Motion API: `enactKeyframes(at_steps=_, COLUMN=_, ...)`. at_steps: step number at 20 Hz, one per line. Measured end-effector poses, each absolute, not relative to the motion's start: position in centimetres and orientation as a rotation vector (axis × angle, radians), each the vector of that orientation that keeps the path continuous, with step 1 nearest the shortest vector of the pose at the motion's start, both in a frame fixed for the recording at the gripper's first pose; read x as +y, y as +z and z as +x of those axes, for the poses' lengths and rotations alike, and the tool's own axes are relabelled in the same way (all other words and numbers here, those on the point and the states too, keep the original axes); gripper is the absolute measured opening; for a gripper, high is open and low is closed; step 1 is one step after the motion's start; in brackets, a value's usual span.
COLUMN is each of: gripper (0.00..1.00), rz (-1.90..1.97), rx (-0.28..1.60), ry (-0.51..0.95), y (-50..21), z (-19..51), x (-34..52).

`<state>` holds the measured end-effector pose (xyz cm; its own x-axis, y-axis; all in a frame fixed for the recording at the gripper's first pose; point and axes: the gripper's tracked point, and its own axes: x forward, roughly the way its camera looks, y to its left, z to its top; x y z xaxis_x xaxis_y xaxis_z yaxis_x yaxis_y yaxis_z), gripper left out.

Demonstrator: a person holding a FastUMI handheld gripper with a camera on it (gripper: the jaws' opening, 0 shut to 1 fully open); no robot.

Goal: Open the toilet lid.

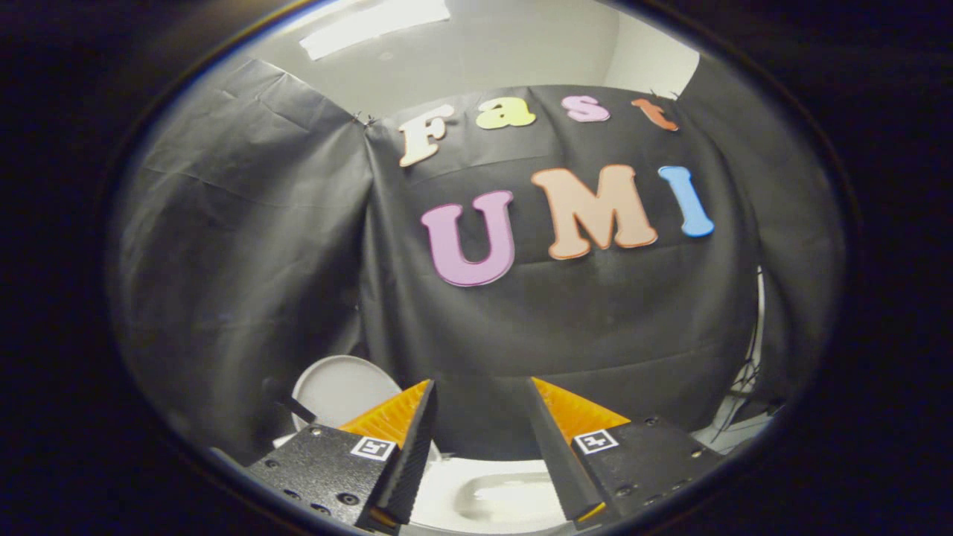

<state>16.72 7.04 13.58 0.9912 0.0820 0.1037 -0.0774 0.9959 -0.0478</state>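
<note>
The tool (482, 406) points at the black cloth wall (558, 320) of the booth, with its two fingers spread well apart and nothing held between them. Only dark cloth shows in the gap between the fingertips.

The toilet lid (339, 387) stands raised. It is a pale, rounded disc seen just beyond and to the outer side of the left finger (417, 439), leaning back against the cloth wall. Part of its lower edge is hidden behind that finger. A short dark bar sits beside the lid on its far side; what it is cannot be told.

Below the fingers and between their bases lies the white toilet bowl (499, 495), open to view, with a paler glossy hollow in its middle. The fingers hang above it and do not touch it. The lid and the left finger look close together, but whether they touch cannot be told.

Beyond the right finger (555, 439), past the edge of the cloth, a few thin dark cables (744, 383) hang against a white surface. Above the cloth the light wall (521, 52) of the room shows, with a bright strip light (372, 26) on the ceiling.
</note>
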Motion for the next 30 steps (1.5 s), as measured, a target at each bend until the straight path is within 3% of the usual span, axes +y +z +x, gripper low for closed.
enactKeyframes(at_steps=6, gripper=0.72, rz=-0.096, rx=-0.094, ry=-0.022, y=12.2, z=13.1, x=-3.6)
enactKeyframes(at_steps=11, gripper=0.72, rz=-0.083, rx=-0.093, ry=-0.044, y=11.2, z=12.3, x=-6.6)
enactKeyframes(at_steps=30, gripper=0.73, rz=-0.002, rx=-0.049, ry=-0.019, y=8.4, z=12.1, x=-6.7)
